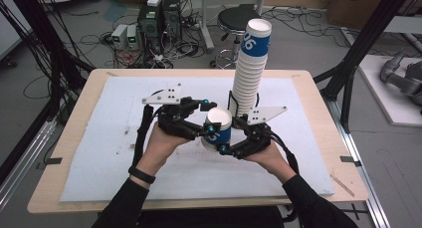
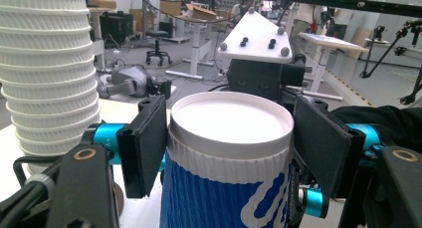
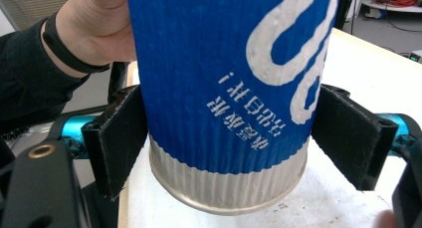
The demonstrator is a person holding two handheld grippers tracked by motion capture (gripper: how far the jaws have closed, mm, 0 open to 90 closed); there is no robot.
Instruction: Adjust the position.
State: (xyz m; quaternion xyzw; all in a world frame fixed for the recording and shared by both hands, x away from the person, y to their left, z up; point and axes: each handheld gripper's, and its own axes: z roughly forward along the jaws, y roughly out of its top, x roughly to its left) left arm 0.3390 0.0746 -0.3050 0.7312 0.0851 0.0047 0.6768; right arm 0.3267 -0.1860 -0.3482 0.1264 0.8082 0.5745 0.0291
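Left claw [image 1: 211, 119] grips the ribbed paper cup [image 1: 219, 130] near its rim, right claw [image 1: 230, 136] open around its base; light, crushable, so squeeze gently.

There is one blue and white cup [image 1: 219, 129] held up by itself. There is one tall stack of cups [image 1: 251, 68] behind it; the cups in it sit too tight to count them all. There are two tools, a left tool [image 1: 205, 119] and a right tool [image 1: 230, 136]. There are two hands, a left hand [image 1: 160, 147] and a right hand [image 1: 271, 158]. There is one tabletop [image 1: 74, 138] with one white mat [image 1: 114, 153] on it. There is one round black stool [image 1: 238, 19] on the floor behind.
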